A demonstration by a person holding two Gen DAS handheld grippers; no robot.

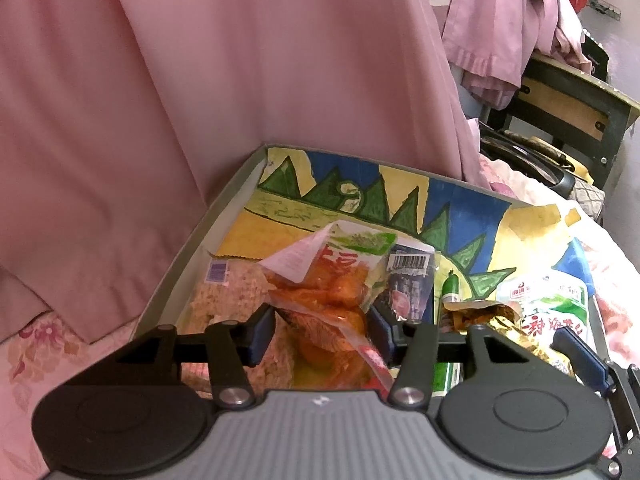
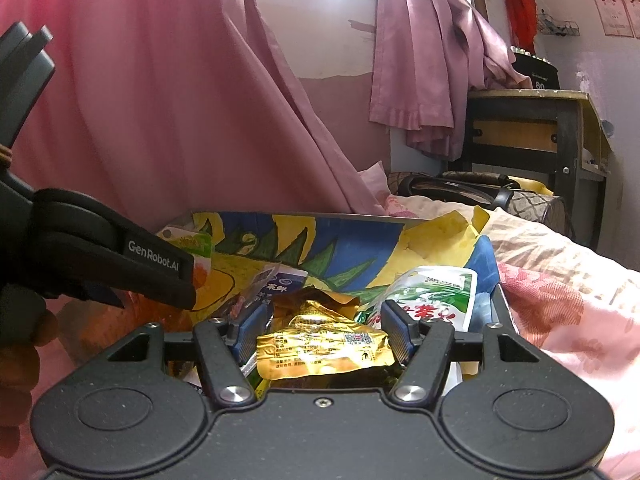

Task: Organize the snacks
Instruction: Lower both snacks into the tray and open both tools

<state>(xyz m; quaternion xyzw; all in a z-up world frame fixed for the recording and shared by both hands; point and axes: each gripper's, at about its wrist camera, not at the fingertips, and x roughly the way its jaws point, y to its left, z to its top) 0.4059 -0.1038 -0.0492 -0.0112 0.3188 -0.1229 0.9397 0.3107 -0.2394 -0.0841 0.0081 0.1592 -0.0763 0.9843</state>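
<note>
Orange and glossy, the snack pouch (image 1: pixel 328 300) sits between your left gripper (image 1: pixel 320 334) fingers at lower centre of the left wrist view; the jaws stand fairly wide, and you cannot tell whether they grip it. Your right gripper (image 2: pixel 324 332) straddles the gold foil packet (image 2: pixel 324 348), jaws wide. Both lie in the grey tray (image 1: pixel 188 248), with a green-and-white packet (image 2: pixel 436 296) at centre right.

White lettering "GenRobot.AI" runs along the left gripper (image 2: pixel 176 280)'s black finger. A black box (image 2: pixel 536 74) on the table (image 2: pixel 532 96) shows the number "80".
</note>
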